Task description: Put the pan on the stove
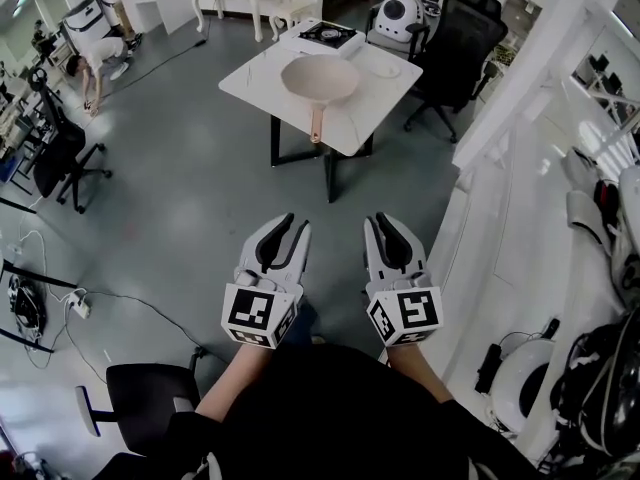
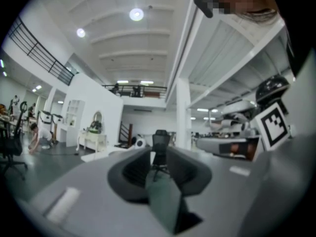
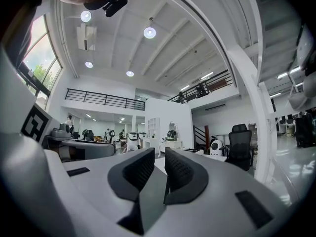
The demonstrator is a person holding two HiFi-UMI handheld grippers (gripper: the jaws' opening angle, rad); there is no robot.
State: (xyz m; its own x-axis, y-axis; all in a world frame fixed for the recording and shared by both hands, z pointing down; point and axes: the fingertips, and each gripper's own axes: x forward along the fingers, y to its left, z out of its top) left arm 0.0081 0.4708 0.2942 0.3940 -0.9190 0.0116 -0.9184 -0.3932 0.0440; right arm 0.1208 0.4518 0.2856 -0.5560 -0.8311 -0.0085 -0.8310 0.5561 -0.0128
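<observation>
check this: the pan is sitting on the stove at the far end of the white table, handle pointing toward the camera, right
No. The head view shows the pan on the white table itself, in front of the stove, not on it. The rest is right.

We see a white counter [image 1: 258, 82] on the grey floor [image 1: 190, 208], with a black office chair [image 1: 458, 48] just beside its right edge. Another black chair [image 1: 60, 156] stands well to the left, near a person [image 1: 95, 60] bending over. A third chair [image 1: 140, 396] sits lower left, with cables [image 1: 140, 304] nearby.
</observation>
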